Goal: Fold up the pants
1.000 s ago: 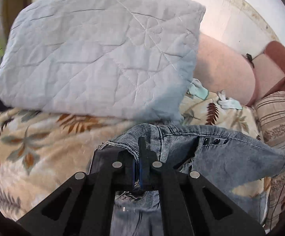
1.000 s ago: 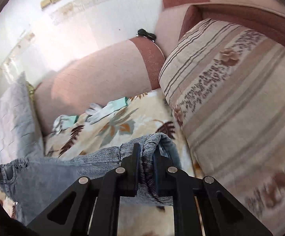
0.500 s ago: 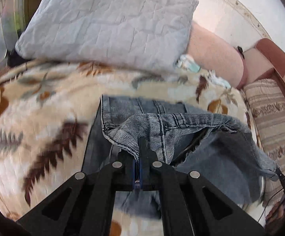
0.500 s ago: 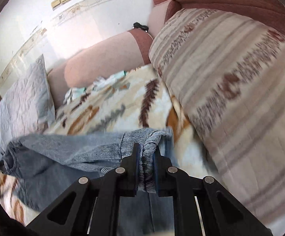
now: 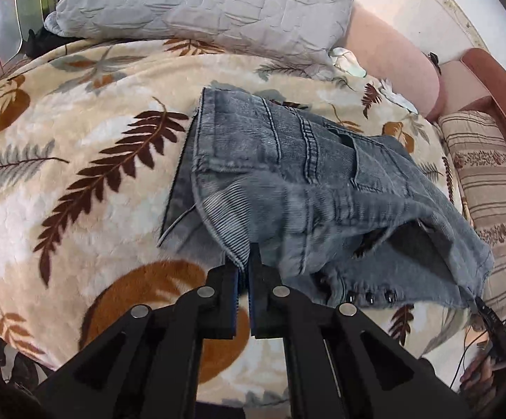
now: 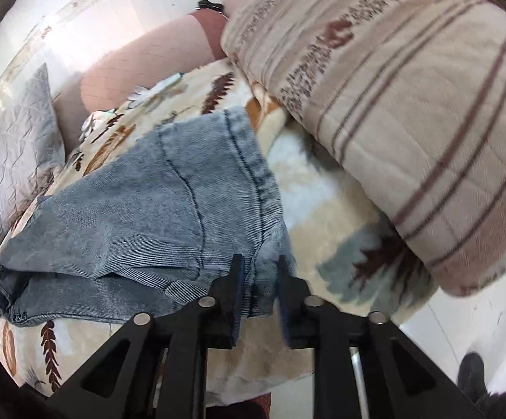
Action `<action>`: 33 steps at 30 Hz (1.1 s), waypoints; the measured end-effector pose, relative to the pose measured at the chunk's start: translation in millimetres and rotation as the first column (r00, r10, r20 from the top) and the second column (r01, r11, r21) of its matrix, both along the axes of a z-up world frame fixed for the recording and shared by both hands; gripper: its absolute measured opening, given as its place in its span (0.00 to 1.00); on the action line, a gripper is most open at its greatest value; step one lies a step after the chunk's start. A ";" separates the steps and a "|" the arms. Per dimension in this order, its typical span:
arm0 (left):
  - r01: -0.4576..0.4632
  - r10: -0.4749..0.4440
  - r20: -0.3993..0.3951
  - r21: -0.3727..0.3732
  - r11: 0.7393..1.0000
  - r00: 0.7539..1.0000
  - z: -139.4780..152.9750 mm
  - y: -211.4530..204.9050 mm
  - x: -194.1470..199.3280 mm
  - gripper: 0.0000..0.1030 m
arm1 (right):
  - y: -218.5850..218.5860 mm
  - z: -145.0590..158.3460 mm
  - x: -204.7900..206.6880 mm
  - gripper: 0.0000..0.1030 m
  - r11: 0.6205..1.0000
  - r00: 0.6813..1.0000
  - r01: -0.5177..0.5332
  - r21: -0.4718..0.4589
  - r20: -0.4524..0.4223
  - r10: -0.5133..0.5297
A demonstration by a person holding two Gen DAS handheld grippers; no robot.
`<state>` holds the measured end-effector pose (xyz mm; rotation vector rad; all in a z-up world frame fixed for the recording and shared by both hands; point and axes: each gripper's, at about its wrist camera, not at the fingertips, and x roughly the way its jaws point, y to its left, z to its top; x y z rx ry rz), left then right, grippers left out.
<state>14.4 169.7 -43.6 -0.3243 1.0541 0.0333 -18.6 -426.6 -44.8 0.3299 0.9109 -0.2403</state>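
The grey-blue denim pants (image 5: 287,174) lie folded over on a leaf-patterned blanket (image 5: 78,174). My left gripper (image 5: 249,262) is shut on the pants' near left edge and holds it just above the blanket. In the right wrist view the pants (image 6: 169,202) spread to the left. My right gripper (image 6: 258,272) has its jaws parted a little, with the pants' near right corner between them; the fingers (image 6: 235,279) sit loosely around the denim.
A grey quilted pillow (image 5: 211,3) lies at the far end. A striped beige cushion (image 6: 410,104) stands on the right, with a pink sofa arm (image 5: 392,59) behind. Small white-green cloths (image 5: 347,59) lie near the pillow. The blanket's front edge (image 6: 287,377) is close below.
Both grippers pulled the pants' edge back toward the near side, folding the denim over itself. The right gripper's jaws have opened from shut on the fabric.
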 end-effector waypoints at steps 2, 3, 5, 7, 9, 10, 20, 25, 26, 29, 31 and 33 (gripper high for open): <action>-0.006 0.006 0.003 0.008 1.000 1.000 8.8 6.9 -14.3 0.04 | 3.9 17.6 -11.4 0.25 0.999 1.000 0.009 -0.039 0.021 -0.008; -0.012 0.012 0.004 -0.007 1.000 1.000 12.8 11.7 -19.5 0.04 | 7.0 28.4 -16.7 0.29 0.998 0.999 0.013 -0.064 0.037 -0.011; -0.050 0.051 0.004 -0.091 0.995 0.999 20.6 26.8 -31.1 0.09 | 20.5 58.1 -26.7 0.30 0.997 0.994 -0.029 -0.070 0.100 0.036; -0.081 0.083 0.007 -0.171 0.982 0.997 24.5 34.7 -34.2 0.33 | 39.3 78.4 -26.3 0.37 0.995 0.984 -0.092 -0.036 0.148 0.096; -0.120 0.123 -0.002 -0.242 0.963 0.992 26.6 38.3 -27.9 0.51 | 68.0 89.7 -16.8 0.54 0.984 0.967 -0.176 0.027 0.190 0.168; -0.135 0.137 -0.010 -0.275 0.952 0.990 25.9 39.5 -24.1 0.53 | 85.0 90.2 -9.7 0.56 0.973 0.959 -0.219 0.077 0.199 0.200; -0.342 0.241 -0.251 -0.541 0.768 0.937 0.1 60.8 13.0 0.53 | 231.9 11.2 81.2 0.58 0.680 0.944 -0.277 0.678 0.059 0.325; -0.437 0.254 -0.370 -0.591 0.678 0.894 -18.5 58.3 12.5 0.53 | 249.9 -11.4 99.5 0.63 0.619 0.965 -0.160 0.769 -0.011 0.262; -0.462 0.260 -0.396 -0.597 0.656 0.881 -23.1 56.8 13.2 0.53 | 250.3 -16.1 102.3 0.64 0.615 0.970 -0.127 0.778 -0.031 0.240; -0.495 0.272 -0.424 -0.610 0.619 0.864 -25.5 54.3 24.7 0.53 | 250.0 -30.5 111.4 0.65 0.611 0.978 -0.049 0.790 -0.085 0.188; -0.496 0.278 -0.422 -0.603 0.625 0.863 -23.9 53.7 38.1 0.53 | 248.7 -39.8 117.4 0.66 0.610 0.980 0.004 0.792 -0.124 0.155; -0.499 0.275 -0.436 -0.568 0.654 0.857 -25.4 52.5 55.3 0.54 | 248.5 -48.3 121.1 0.66 0.608 0.981 0.040 0.793 -0.147 0.127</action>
